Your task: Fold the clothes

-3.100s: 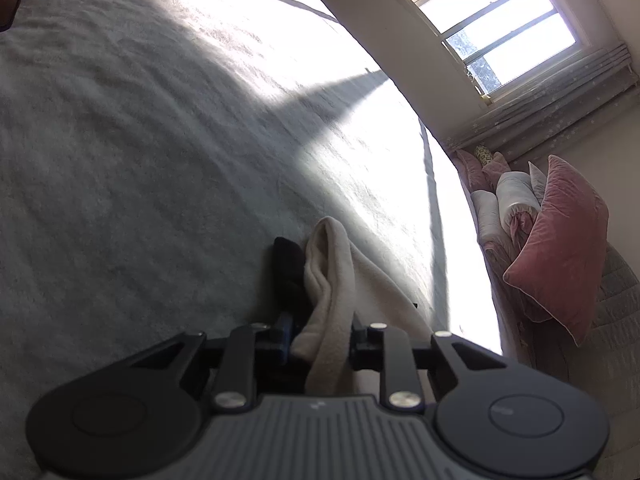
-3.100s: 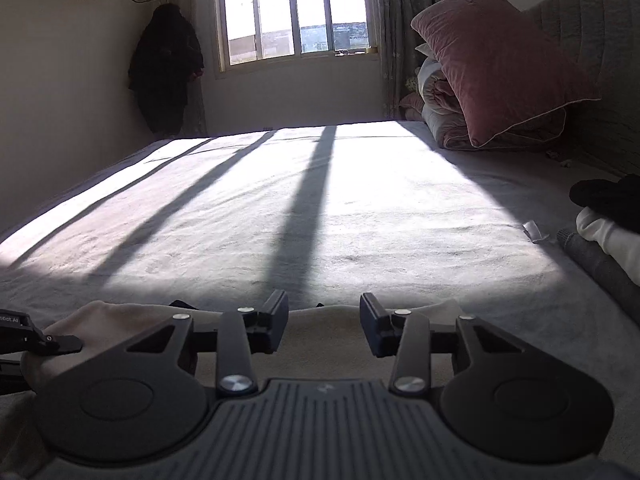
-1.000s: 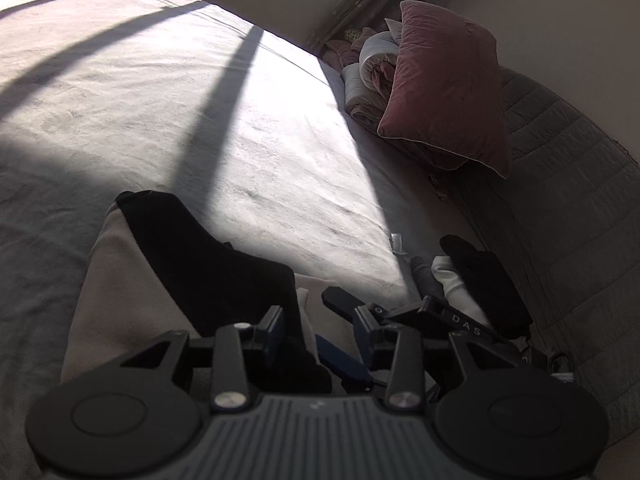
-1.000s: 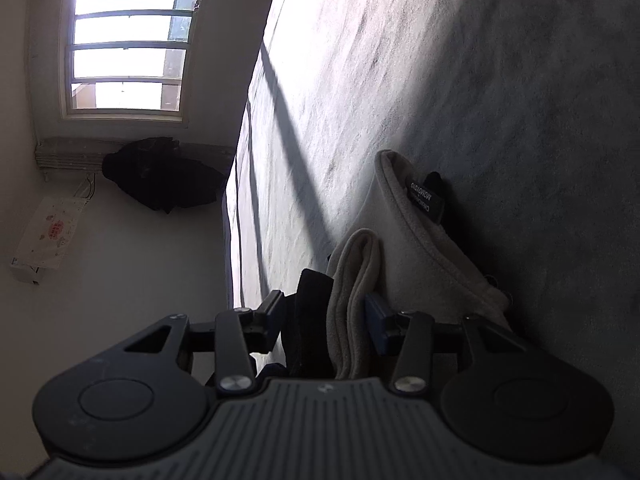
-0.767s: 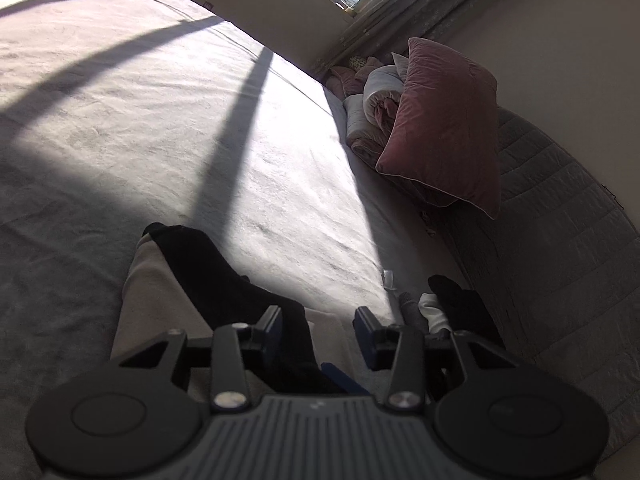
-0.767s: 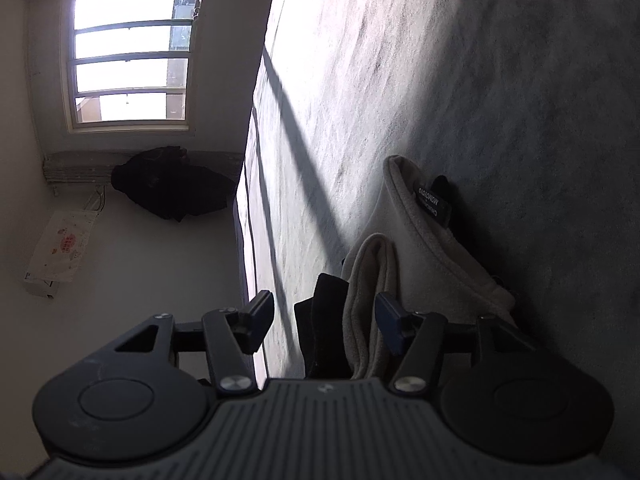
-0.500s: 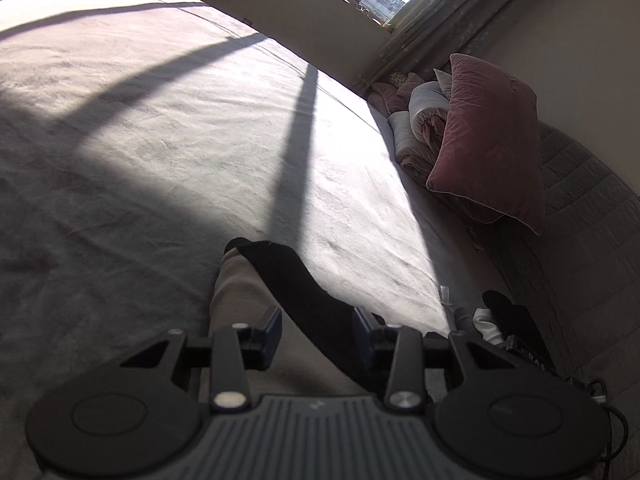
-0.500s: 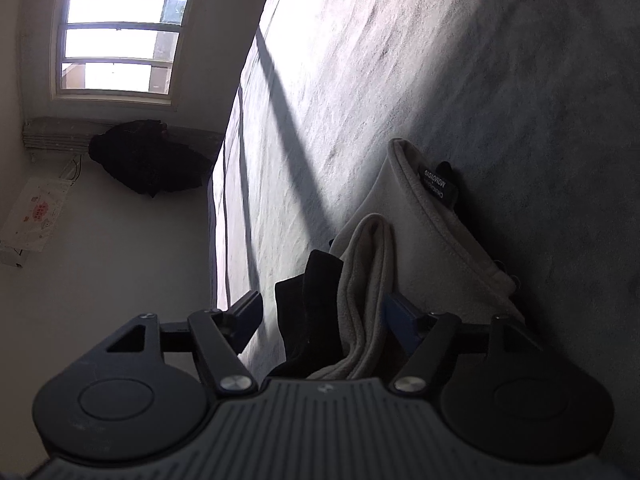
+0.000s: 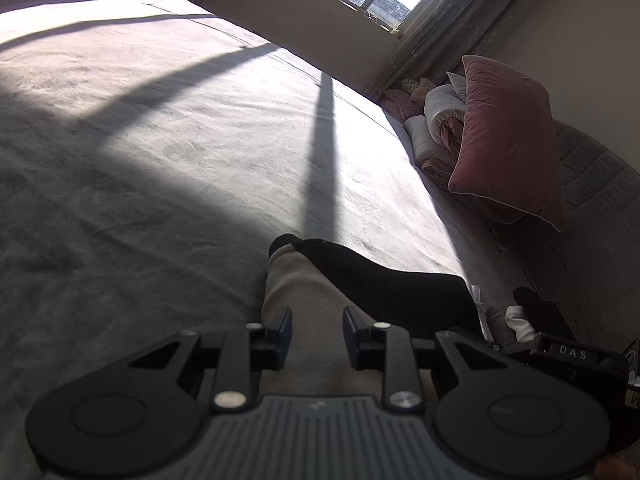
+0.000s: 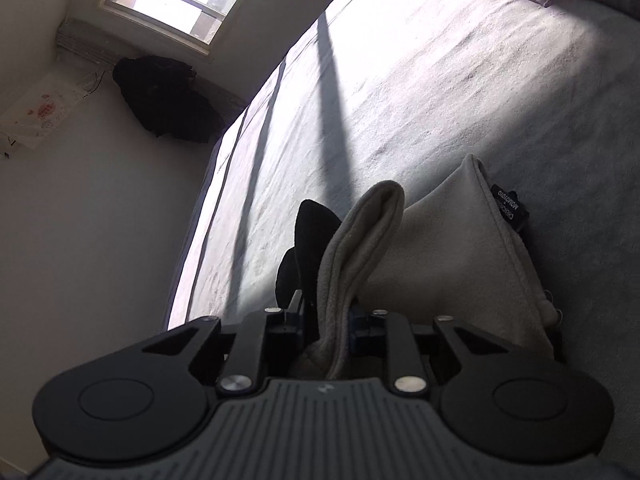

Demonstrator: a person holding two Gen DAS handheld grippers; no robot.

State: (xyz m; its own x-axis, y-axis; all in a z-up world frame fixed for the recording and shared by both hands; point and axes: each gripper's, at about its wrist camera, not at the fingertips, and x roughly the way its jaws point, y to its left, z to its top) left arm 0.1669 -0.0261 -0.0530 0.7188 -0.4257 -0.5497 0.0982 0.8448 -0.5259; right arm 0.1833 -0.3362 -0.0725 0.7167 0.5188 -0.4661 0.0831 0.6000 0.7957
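Note:
A beige fleece garment (image 9: 296, 300) with a black part (image 9: 384, 284) lies folded on the grey bed (image 9: 160, 160). My left gripper (image 9: 316, 332) hovers over its near end. Its jaws are closing, with beige fabric showing in the gap and the pads not pressing on it. My right gripper (image 10: 326, 320) has its jaws closing on an upright fold of the same garment (image 10: 360, 240), beige and black layers pinched together. A black label (image 10: 508, 204) sits on the flat beige part. The right gripper's housing (image 9: 568, 354) shows at the left view's lower right.
A pink pillow (image 9: 508, 140) leans on rolled bedding (image 9: 440, 120) by the quilted headboard (image 9: 592, 208). A small pile of black, white and grey clothes (image 9: 520, 320) lies near the headboard. A dark coat (image 10: 168, 100) hangs on the wall beside the window.
The left gripper slid left along the garment, its jaws narrowing. The right gripper opened wide, then closed on the raised fold, rolling and lifting it.

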